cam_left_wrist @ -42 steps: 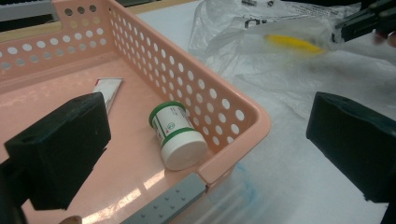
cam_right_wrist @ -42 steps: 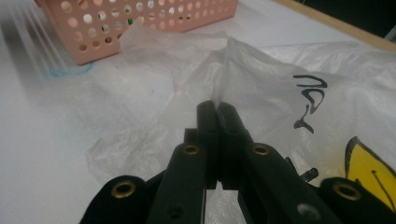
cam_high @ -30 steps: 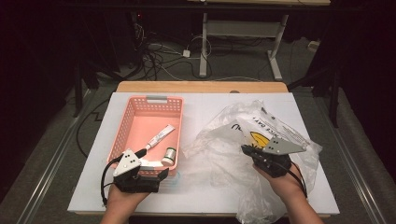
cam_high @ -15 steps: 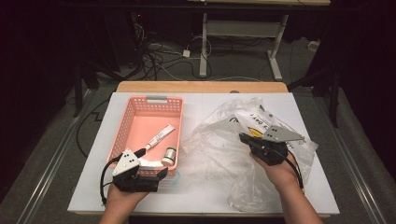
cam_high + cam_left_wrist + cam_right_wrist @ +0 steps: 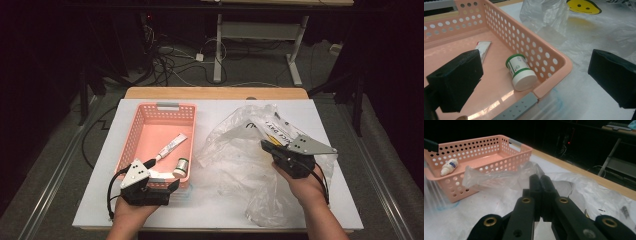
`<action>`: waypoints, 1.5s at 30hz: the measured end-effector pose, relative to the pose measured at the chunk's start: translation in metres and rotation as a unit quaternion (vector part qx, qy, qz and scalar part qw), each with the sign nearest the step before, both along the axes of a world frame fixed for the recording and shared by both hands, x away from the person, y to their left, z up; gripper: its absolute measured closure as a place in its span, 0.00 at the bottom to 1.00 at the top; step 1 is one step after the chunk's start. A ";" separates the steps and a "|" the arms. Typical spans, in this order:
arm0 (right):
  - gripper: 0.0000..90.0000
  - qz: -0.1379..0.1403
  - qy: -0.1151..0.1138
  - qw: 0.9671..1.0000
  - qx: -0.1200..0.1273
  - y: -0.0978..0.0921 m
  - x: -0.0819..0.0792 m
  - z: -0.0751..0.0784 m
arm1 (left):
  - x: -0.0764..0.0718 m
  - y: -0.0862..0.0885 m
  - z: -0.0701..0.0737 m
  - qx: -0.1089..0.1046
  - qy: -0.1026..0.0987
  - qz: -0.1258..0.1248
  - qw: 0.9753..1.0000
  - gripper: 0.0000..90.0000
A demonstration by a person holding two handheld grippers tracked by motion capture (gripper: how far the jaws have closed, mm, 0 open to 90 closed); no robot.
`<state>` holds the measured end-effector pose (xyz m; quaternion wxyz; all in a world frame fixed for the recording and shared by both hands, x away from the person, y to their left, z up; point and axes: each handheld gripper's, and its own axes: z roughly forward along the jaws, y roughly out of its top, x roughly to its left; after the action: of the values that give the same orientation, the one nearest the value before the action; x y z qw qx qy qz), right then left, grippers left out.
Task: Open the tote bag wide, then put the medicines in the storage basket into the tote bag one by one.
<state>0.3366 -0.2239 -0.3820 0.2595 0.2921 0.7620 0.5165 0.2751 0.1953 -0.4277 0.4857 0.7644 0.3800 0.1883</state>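
Right gripper (image 5: 540,195) clamps crumpled clear plastic bag (image 5: 240,150), left gripper (image 5: 534,75) gapes wide over perforated pink plastic basket (image 5: 131,137) already holding tube (image 5: 170,146) and jar (image 5: 521,72); bag contents unclear.

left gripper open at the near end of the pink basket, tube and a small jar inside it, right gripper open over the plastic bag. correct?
Not quite: the right gripper is shut, jaws pressed together in the right gripper view, seemingly pinching the plastic bag. The rest holds: left gripper open at the pink basket, with the tube and jar inside.
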 end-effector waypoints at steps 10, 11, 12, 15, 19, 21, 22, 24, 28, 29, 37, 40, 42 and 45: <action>1.00 -0.004 -0.009 1.000 0.004 -0.003 -0.002 0.003 | 0.004 0.016 0.003 -0.007 -0.001 0.021 1.000 0.00; 1.00 -0.006 -0.008 1.000 0.006 -0.004 -0.001 0.002 | 0.005 0.018 0.003 -0.009 0.000 0.024 1.000 0.00; 1.00 -0.004 -0.007 1.000 0.006 -0.004 -0.001 0.002 | 0.006 0.021 0.003 -0.011 0.000 0.028 1.000 0.00; 1.00 -0.007 -0.006 1.000 0.009 -0.005 0.000 0.002 | 0.009 0.032 0.003 -0.015 0.003 0.041 0.999 0.00; 1.00 -0.007 -0.004 1.000 0.011 -0.006 0.001 0.001 | 0.012 0.046 0.005 -0.021 0.006 0.058 0.998 0.00; 1.00 -0.007 -0.003 1.000 0.010 -0.005 0.001 0.001 | 0.014 0.050 0.005 -0.023 0.007 0.067 0.997 0.00; 1.00 -0.007 -0.004 1.000 0.009 -0.005 0.001 0.001 | 0.014 0.053 0.006 -0.022 0.008 0.070 0.997 0.00; 1.00 -0.005 -0.003 1.000 0.010 -0.004 0.002 0.000 | 0.015 0.055 0.006 -0.026 0.008 0.077 0.997 0.00; 1.00 -0.003 -0.004 1.000 0.012 -0.005 0.002 0.001 | 0.018 0.054 0.005 -0.028 0.009 0.078 0.997 0.00; 1.00 -0.001 -0.004 1.000 0.013 -0.006 0.003 0.001 | 0.019 0.053 0.006 -0.029 0.007 0.077 0.997 0.00; 1.00 -0.001 -0.002 1.000 0.021 -0.009 0.002 0.001 | 0.036 0.035 0.017 -0.020 0.016 0.058 0.998 0.00; 1.00 -0.001 -0.001 1.000 0.019 -0.009 0.002 0.001 | 0.048 0.026 0.021 -0.016 0.031 0.047 0.998 0.00; 1.00 -0.001 0.000 1.000 0.019 -0.008 0.003 0.000 | 0.056 0.022 0.026 -0.030 0.044 0.036 0.998 0.00; 1.00 0.002 0.001 1.000 0.018 -0.006 0.004 0.000 | 0.064 0.017 0.031 -0.031 0.033 0.034 0.998 0.00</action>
<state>0.3403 -0.2301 -0.3821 0.2528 0.2958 0.7533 0.5303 0.3392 0.2118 -0.3968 0.4897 0.7413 0.4272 0.1677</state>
